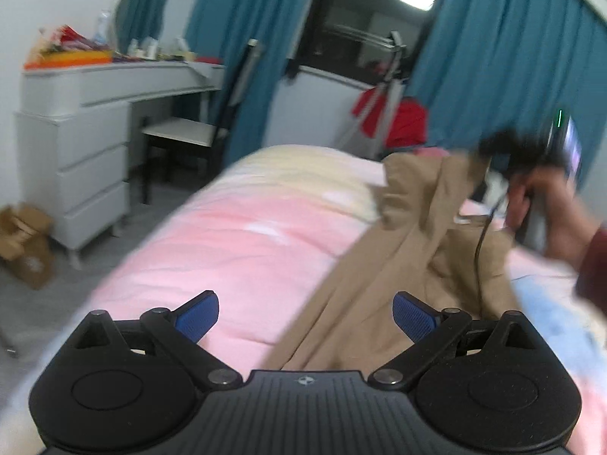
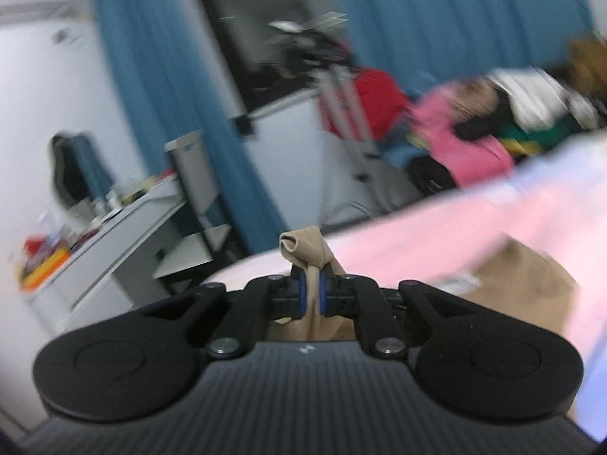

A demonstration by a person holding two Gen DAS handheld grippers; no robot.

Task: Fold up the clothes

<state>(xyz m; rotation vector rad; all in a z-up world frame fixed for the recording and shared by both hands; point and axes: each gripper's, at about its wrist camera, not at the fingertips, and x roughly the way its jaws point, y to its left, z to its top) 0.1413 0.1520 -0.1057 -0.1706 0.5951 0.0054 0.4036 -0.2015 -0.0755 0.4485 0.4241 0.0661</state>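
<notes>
The right gripper (image 2: 311,292) pinches only a tan garment (image 1: 379,265) corner that may slip out on the bed (image 1: 235,235), while the left gripper (image 1: 305,316) gapes empty.

tan garment (image 1: 379,265) | pink bedcover (image 1: 227,246) | teal curtains (image 1: 250,38)

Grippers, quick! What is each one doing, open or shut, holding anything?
Left gripper: open, holding nothing, over the tan garment on the pink bed.
Right gripper: shut, pinching a bunch of the tan garment.
</notes>
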